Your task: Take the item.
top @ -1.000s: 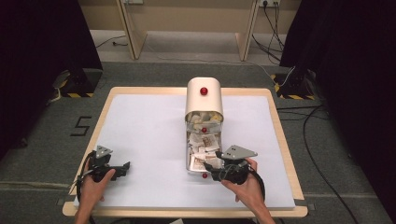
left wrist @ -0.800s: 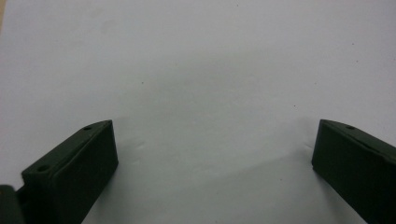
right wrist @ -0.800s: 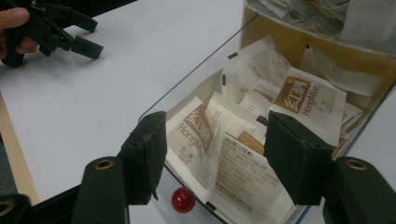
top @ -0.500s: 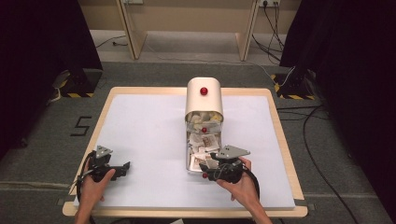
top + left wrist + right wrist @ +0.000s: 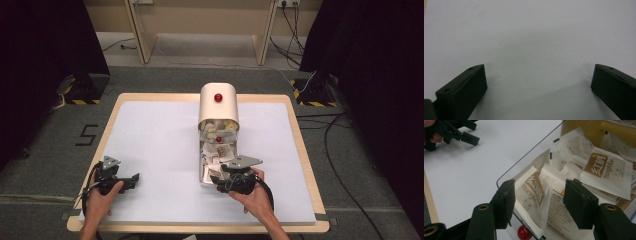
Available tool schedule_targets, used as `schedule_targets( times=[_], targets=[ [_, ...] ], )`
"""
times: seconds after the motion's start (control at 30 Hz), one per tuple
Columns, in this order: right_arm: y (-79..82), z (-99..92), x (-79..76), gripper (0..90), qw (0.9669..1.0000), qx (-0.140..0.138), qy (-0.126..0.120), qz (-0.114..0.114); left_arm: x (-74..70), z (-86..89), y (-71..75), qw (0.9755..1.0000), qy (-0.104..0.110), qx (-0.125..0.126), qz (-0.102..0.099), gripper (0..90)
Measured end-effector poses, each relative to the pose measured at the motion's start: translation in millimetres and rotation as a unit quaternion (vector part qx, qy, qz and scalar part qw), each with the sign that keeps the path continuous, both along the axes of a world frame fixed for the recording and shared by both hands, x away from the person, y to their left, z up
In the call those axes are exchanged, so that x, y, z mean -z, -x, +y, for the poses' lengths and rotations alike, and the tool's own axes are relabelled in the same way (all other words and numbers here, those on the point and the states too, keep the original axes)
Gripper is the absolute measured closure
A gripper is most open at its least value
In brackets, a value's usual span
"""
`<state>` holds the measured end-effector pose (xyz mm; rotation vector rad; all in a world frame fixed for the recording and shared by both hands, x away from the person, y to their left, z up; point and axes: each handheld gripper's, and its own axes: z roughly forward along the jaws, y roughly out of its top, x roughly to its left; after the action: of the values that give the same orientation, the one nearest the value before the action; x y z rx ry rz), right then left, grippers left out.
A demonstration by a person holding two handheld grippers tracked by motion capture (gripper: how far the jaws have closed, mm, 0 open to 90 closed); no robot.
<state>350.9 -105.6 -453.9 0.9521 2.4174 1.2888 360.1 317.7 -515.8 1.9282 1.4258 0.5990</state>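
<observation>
**Operator:** High view check. State the layout, biggest item first.

**Technician:** Wide white-topped table with a pale wooden rim (image 5: 300, 150). At its centre stands a cream, round-topped dispenser box with a red knob (image 5: 218, 107). A clear plastic drawer tray (image 5: 202, 167) is pulled out of it toward the person and is loaded with white-and-tan paper sachets. The right gripper (image 5: 220, 184) sits at the tray's near end. The left gripper (image 5: 134, 178) is well apart, near the table's left front corner.

**Operator:** Procedure for the step in hand?

**Technician:** By my reading, the step is picking one sachet. Target the white sachet with tan "HongMian" print (image 5: 534, 195) that curls up over the tray's near corner. Bracket only its raised edge. Keep the left-hand jaw outside the tray wall clear of the plastic. Close squarely so that neighbouring sachets stay in the tray, then lift straight up.

**Operator:** Jaw condition?

**Technician:** Right gripper (image 5: 536, 202): jaws roughly half open and just been closing, sachet between them, pads not yet pressing. Left gripper (image 5: 537, 85): jaws spread wide above bare white surface, holding nothing.
</observation>
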Motion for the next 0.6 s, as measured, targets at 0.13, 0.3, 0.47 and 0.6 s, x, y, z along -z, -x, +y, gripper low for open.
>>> schedule_targets(
  times=[0.13, 0.3, 0.47, 0.6],
  targets=[
    [-0.8, 2.9, 1.6, 45.5, 1.0, -0.004, 0.002, 0.003, 0.0, 0.0, 0.0, 1.0, 0.0, 0.0, 0.0, 0.0],
    [-1.1, 7.2, 3.2, 48.8, 0.9999, -0.014, 0.006, 0.003, 0.0, 0.0, 0.0, 1.0, 0.0, 0.0, 0.0, 0.0],
    [-0.7, 13.0, 5.5, 61.4, 0.9995, -0.027, 0.014, 0.002, 0.0, 0.0, 0.0, 1.0, 0.0, 0.0, 0.0, 0.0],
    [-1.3, 13.8, 6.6, 67.9, 0.9993, -0.033, 0.015, 0.006, 0.0, 0.0, 0.0, 1.0, 0.0, 0.0, 0.0, 0.0]
  ],
)
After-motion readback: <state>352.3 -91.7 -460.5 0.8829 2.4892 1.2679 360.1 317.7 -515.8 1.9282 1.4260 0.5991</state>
